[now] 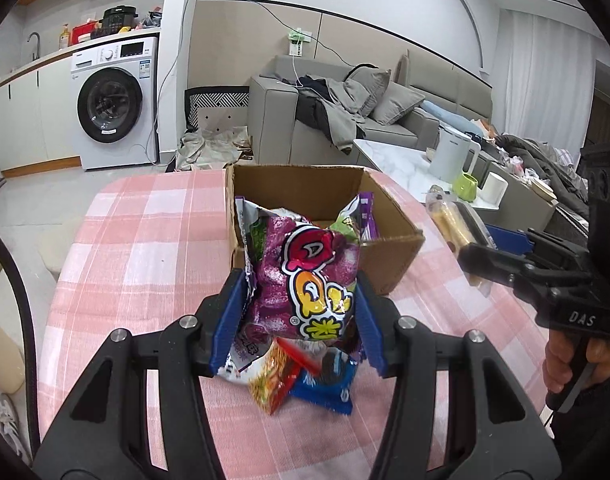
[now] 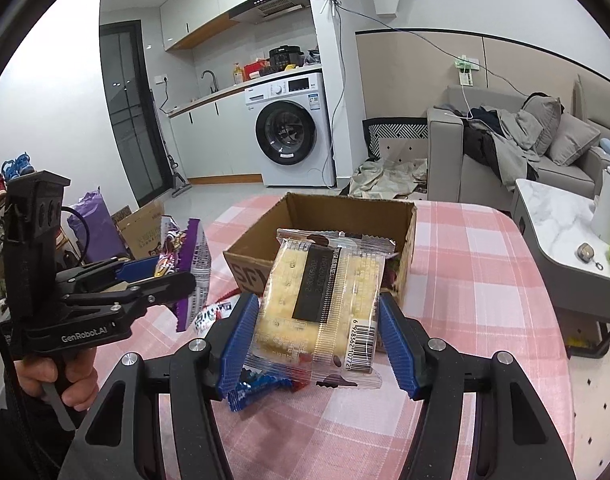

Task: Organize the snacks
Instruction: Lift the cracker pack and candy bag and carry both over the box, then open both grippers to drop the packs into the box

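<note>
The crinkly purple foil snack bag (image 1: 305,280) is clenched in my left gripper (image 1: 299,320) and the clear-wrapped cracker pack (image 2: 321,304) in my right gripper (image 2: 319,340), both lifted just before the open brown cardboard box (image 1: 389,256) at the pink checked table's (image 1: 145,240) far edge, so next I judge each needs carrying over the rim and releasing.

washing machine (image 2: 291,130), grey sofa (image 1: 337,120), perhaps kettle (image 1: 453,156)

A white washing machine (image 2: 291,128) stands under a pale kitchen counter (image 2: 225,92) that carries a sink tap, with a range hood (image 2: 271,6) on the white wall above. A grey sofa (image 1: 345,120) strewn with clothes and cushions lines the beige-panelled wall, white curtains (image 1: 545,76) hanging beyond it. The floor (image 1: 85,184) is pale grey tile, and a marble-topped low table (image 2: 553,220) sits near the sofa.
</note>
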`<state>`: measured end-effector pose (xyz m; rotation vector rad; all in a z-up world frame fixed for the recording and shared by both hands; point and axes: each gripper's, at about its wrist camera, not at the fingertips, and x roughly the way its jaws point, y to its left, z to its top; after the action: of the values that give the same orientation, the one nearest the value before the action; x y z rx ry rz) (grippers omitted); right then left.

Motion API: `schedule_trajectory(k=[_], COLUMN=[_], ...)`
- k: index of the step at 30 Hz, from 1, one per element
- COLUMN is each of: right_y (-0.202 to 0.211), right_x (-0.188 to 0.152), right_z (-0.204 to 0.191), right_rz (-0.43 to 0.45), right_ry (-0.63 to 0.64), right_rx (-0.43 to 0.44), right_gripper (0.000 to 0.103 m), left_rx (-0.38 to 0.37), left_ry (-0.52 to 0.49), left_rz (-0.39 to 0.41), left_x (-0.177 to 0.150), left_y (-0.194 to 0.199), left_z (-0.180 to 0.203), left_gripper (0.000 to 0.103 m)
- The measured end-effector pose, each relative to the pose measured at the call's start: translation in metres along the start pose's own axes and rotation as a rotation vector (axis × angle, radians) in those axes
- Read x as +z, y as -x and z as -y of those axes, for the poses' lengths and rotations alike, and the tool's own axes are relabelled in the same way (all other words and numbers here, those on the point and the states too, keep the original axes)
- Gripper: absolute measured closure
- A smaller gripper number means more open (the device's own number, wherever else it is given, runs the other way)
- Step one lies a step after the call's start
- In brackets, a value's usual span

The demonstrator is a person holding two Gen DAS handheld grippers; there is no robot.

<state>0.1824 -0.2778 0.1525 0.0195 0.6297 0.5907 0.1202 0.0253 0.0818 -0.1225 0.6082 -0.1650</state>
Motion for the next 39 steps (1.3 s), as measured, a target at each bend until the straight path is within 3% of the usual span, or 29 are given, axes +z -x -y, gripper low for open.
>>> schedule_trajectory(k=[19,39], right_y=[-0.016,-0.051], right_x=[0.035,0.043], right_z=[0.002,0.014], right_rz=[0.005,-0.019], right_ry=[-0.026,-0.053], right_rx=[0.007,0.002], right_gripper=[0.042,0.042], left_rx=[0.023,0.061], left_ry=[-0.008,-0.027], left_rz=[0.001,-0.017], left_x=[0.040,0.066], left_y=[-0.047,-0.115], left_z=[-0.002,-0.011], left_gripper=[0.053,0.053])
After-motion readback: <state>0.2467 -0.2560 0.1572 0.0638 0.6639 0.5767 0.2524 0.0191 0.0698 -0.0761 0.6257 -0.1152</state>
